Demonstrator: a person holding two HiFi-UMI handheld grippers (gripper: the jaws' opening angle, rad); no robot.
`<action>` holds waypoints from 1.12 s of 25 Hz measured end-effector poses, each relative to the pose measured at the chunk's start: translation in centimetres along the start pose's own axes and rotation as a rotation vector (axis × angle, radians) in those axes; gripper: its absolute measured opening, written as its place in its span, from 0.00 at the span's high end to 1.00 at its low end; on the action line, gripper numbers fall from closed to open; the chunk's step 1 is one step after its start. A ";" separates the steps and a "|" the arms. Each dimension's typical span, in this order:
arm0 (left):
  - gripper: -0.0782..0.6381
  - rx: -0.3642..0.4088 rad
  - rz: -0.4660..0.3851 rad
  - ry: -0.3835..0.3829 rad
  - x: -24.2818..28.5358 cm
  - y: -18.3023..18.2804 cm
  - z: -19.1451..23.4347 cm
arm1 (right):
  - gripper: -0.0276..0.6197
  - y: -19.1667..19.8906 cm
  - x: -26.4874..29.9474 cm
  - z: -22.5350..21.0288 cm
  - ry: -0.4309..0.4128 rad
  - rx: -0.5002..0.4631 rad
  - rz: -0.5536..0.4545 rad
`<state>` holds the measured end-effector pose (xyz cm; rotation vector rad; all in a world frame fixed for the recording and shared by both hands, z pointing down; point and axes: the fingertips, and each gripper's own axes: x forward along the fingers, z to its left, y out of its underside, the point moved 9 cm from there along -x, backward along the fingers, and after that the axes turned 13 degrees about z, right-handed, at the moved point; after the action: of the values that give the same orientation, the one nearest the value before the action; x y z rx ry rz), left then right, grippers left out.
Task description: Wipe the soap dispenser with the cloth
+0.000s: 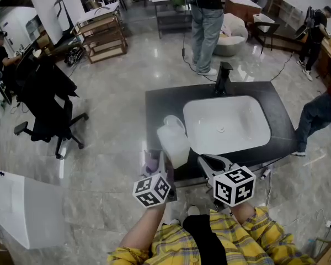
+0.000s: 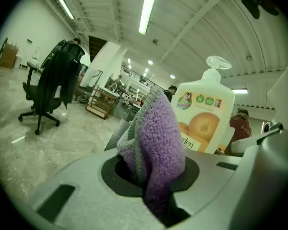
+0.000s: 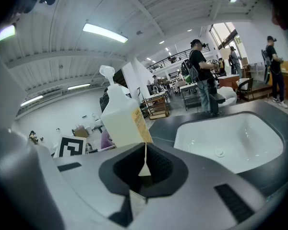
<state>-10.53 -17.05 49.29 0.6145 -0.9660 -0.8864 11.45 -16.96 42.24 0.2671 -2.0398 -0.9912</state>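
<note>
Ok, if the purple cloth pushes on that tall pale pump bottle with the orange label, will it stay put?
Possibly tippy: the tall pale plastic pump bottle stands upright near the dark counter's front edge. Its smooth wall may slip against the soft purple cloth. Fill can't be read, so weight is unclear.

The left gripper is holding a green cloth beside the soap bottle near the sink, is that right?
Not quite: the cloth is purple, not green, as the left gripper view shows. The left gripper does hold it beside the soap bottle near the sink.
</note>
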 end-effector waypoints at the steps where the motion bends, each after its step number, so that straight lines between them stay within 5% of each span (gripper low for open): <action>1: 0.81 0.004 0.007 -0.006 0.1 0.3 0.1 | 0.95 0.0 0.0 0.0 0.000 -0.001 0.000; 4: 0.81 0.045 0.037 -0.013 0.3 0.7 0.3 | 0.95 -0.2 -0.2 -0.2 0.004 -0.002 -0.008; 11: 0.81 0.295 0.109 -0.005 -0.4 0.6 -0.3 | 0.95 -2.3 -1.3 -0.5 -0.041 -0.021 -0.095; 20: 0.81 0.405 -0.106 0.093 -6.7 -5.0 -3.5 | 0.95 -5.2 -2.3 -0.3 -0.104 -0.097 -0.165; 28: 0.81 0.528 -0.246 0.265 -11.5 -9.8 -8.0 | 0.95 -7.6 -2.7 0.4 -0.169 -0.160 -0.209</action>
<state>-10.13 -11.76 33.04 1.2909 -0.8948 -0.7370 11.69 -20.44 34.90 0.3256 -2.0999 -1.3387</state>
